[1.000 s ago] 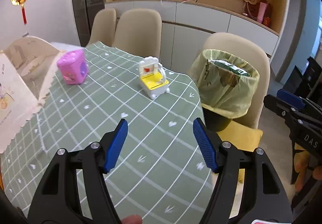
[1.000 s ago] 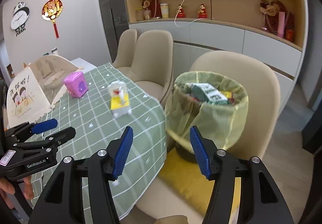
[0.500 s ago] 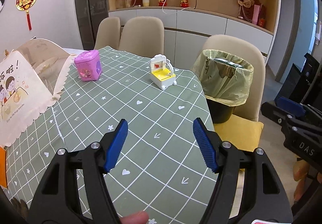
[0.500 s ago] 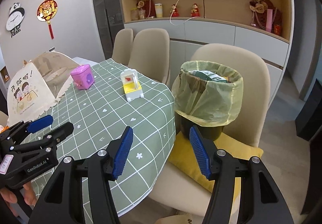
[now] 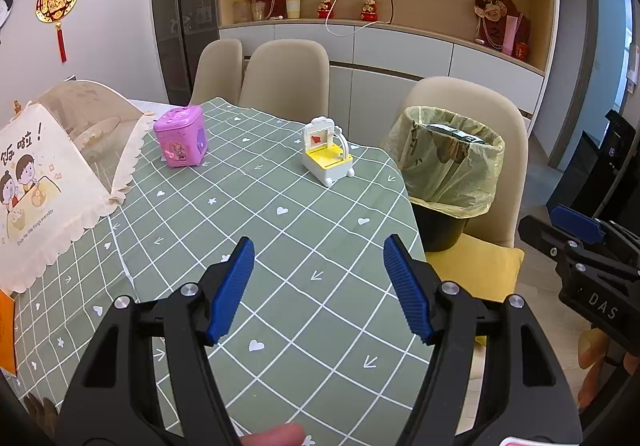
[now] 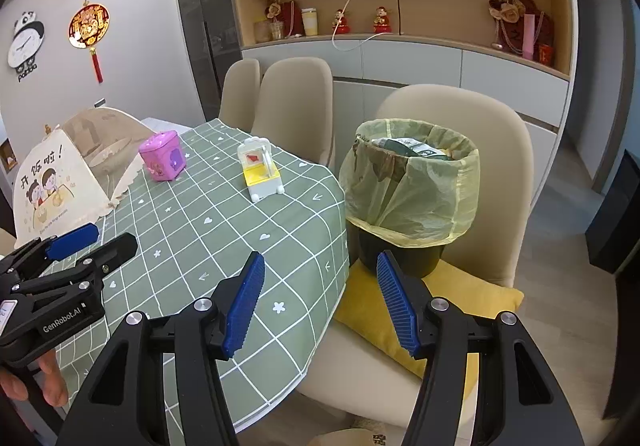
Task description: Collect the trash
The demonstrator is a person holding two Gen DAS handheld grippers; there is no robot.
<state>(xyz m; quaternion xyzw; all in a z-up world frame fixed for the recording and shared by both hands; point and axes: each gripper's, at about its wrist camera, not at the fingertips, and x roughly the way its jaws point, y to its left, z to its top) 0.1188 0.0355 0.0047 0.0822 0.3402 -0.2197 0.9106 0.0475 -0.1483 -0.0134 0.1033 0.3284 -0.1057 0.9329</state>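
Observation:
A black trash bin lined with a yellow-green bag stands on a beige chair beside the table, with packaging visible inside it. My left gripper hangs open over the green checked tablecloth, nothing between its blue pads. My right gripper is also open and empty, over the table's right edge and the chair seat, short of the bin. Each gripper shows at the side of the other's view: the right gripper and the left gripper.
On the tablecloth stand a pink toy box and a white-and-yellow toy. A mesh food cover sits at the left. A yellow cushion lies on the chair seat. More beige chairs and a shelf wall stand behind.
Both views pulled back from the table and bin, mostly in the first half second; toys and bin now look smaller and farther. Both grippers stayed open and empty.

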